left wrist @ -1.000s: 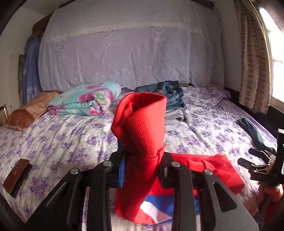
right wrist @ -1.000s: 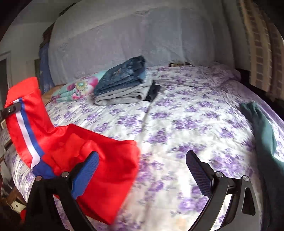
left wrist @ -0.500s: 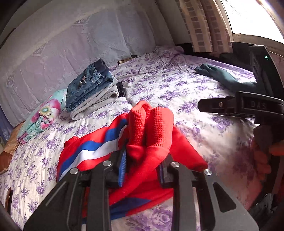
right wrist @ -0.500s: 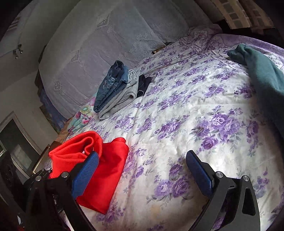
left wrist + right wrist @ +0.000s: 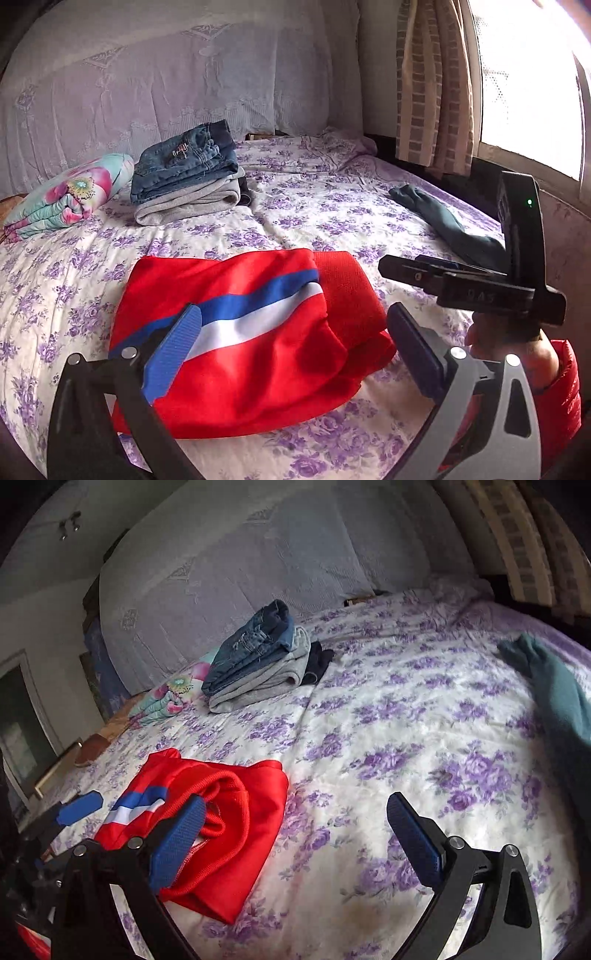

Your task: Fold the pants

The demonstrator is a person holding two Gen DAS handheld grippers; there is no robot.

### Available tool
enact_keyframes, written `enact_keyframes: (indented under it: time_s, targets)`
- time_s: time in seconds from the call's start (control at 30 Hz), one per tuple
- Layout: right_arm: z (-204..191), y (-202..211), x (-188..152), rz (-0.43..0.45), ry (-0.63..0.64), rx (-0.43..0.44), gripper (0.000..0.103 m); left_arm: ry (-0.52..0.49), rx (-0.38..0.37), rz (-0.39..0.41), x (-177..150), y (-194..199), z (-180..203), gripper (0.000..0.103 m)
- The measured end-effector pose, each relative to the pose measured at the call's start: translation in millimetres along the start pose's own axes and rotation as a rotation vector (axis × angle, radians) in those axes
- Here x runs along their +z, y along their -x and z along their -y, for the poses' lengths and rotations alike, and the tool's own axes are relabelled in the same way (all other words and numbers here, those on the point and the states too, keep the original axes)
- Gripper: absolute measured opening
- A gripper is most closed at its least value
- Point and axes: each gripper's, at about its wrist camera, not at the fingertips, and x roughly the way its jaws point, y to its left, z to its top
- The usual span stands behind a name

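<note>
The red pants (image 5: pixel 258 350) with a blue and white side stripe lie folded in a bundle on the flowered bedsheet (image 5: pixel 332 206). My left gripper (image 5: pixel 293 314) hovers just over them, its jaws opening wide, the blue pads clear of the cloth on either side. In the right wrist view the same pants (image 5: pixel 236 812) lie at lower left, with the ribbed waistband on top. My right gripper (image 5: pixel 295 805) is open over bare sheet, its left pad beside the bundle's edge. It also shows from the side as the right gripper (image 5: pixel 399 264), to the right of the pants.
A stack of folded jeans and grey pants (image 5: pixel 184 177) sits at the back of the bed, beside a floral folded blanket (image 5: pixel 70 195). A teal garment (image 5: pixel 443 221) lies at the right edge, under the curtain (image 5: pixel 432 85) and window. A hand in a red sleeve (image 5: pixel 561 380) holds the right gripper.
The left gripper carried the raised red pants down and to the right onto the bed, then let go; its jaws went from shut on the cloth to wide apart. The right gripper stayed open.
</note>
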Motion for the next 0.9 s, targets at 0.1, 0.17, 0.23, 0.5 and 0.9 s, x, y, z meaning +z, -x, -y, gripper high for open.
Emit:
enact_keyframes:
  time_s: [0.1, 0.17, 0.23, 0.5, 0.9]
  targets:
    - [-4, 11, 11, 0.042, -0.036, 0.037, 0.099, 0.037, 0.040, 0.038, 0, 15, -17, 0.098]
    - [-15, 14, 19, 0.039, -0.012, 0.082, 0.099, 0.058, 0.070, 0.033, -2, 19, -31, 0.098]
    - [-35, 8, 23, 0.024, 0.061, 0.097, 0.099, 0.065, 0.112, -0.022, -6, 14, -41, 0.098]
    - [-70, -81, 5, -0.306, 0.258, 0.055, 0.099, 0.070, 0.216, -0.187, -54, -24, -53, 0.099]
    - [-87, -62, 27, -0.224, 0.305, 0.042, 0.099, 0.229, 0.244, -0.229, -42, -11, -92, 0.099]
